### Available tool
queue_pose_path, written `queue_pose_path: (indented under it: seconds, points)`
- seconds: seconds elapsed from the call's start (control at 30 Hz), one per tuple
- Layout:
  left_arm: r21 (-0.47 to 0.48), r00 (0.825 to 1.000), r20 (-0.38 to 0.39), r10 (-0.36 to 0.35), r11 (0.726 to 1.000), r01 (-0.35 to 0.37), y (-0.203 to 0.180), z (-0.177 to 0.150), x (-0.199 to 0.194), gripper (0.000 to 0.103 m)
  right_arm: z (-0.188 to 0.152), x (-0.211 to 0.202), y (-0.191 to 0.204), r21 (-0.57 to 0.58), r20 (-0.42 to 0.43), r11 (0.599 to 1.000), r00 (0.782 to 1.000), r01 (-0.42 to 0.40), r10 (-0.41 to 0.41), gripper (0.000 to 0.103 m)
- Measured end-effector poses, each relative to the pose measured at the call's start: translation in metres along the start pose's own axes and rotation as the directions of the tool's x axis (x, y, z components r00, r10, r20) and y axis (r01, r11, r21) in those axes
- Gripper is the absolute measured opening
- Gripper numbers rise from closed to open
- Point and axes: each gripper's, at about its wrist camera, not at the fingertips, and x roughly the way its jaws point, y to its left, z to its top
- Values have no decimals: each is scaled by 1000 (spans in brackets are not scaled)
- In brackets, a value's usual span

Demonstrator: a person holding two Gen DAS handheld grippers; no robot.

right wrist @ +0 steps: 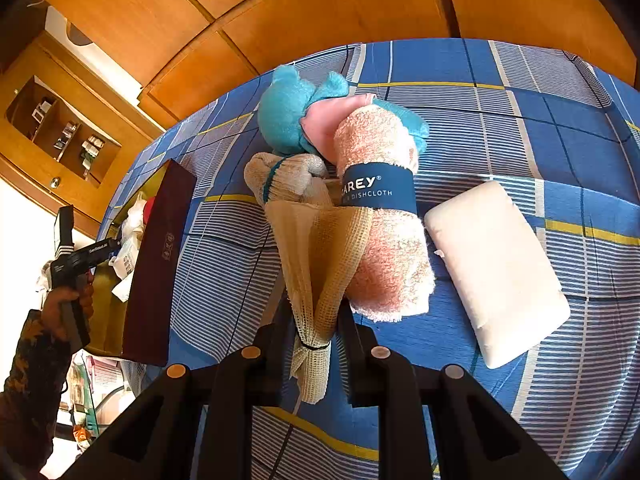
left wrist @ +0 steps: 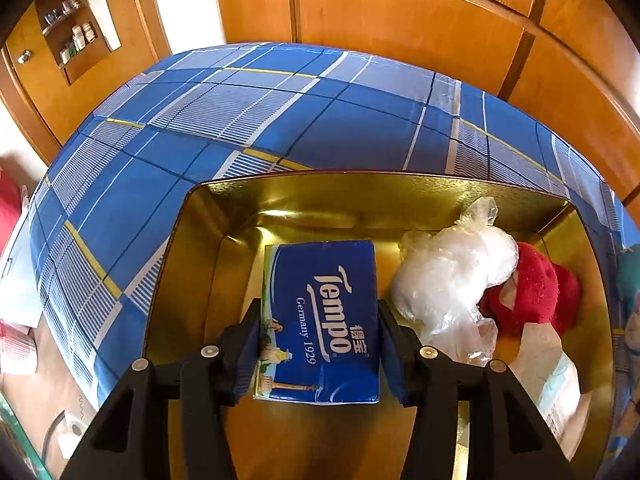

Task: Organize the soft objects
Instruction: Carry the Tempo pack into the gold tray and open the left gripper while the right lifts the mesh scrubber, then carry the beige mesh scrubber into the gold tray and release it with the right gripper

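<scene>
**Two grippers busy over the plaid bed**

Two black grippers are at work above a bed covered in a blue plaid sheet (right wrist: 520,92). The left gripper (left wrist: 318,354) points down into a gold-lined rectangular tin box (left wrist: 400,188) that sits on the sheet, and a blue pack of Tempo tissues (left wrist: 320,320) lies between its fingers, the pads touching both long sides; whether they press hard on it I cannot tell. Beside the pack, inside the same box, sit a crumpled clear plastic bag of white stuff (left wrist: 448,276), a red fuzzy cloth (left wrist: 536,292) and a pale printed packet (left wrist: 560,384) against the right wall.

The right gripper (right wrist: 314,354) is clamped tight on the tied end of a beige mesh cloth (right wrist: 320,248), which fans out away from it across the sheet. Touching the mesh is a rolled peach dishcloth with a navy paper band (right wrist: 380,208). Beyond them lie a grey knitted bundle with a teal edge (right wrist: 288,176), a turquoise plush cloth (right wrist: 288,108) and a pink cloth (right wrist: 328,120) tucked against it. A white rectangular foam pad (right wrist: 496,264) rests just to the right of the peach roll. Off to the left, the box's dark maroon outer wall (right wrist: 160,264) shows, with a person's hand (right wrist: 68,304) holding the other gripper over it.
</scene>
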Motion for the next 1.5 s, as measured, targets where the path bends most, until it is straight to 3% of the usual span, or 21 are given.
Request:
queue_pose_path:
  seconds: [0.17, 0.43, 0.6, 0.93, 1.5]
  points:
    - [-7, 999, 46, 9, 1000, -9, 3, -3, -17, 64, 0, 0, 0, -1, 0, 1000, 1000, 1, -1, 18]
    - [-35, 981, 192, 7, 999, 0, 0, -33, -83, 64, 0, 1, 3, -11, 4, 1000, 1000, 14, -14, 18]
    - [-27, 973, 229, -18, 999, 24, -14, -66, -109, 65, 0, 2, 5, -14, 7, 1000, 1000, 25, -25, 19]
    - [31, 971, 236, -42, 999, 36, -46, -106, -125, 66, -1, 2, 9, -43, 16, 997, 998, 57, -56, 19]
    - [55, 977, 213, -34, 998, 23, -57, -120, -123, 69, -2, 1, 16, -85, 32, 993, 997, 79, -77, 19]
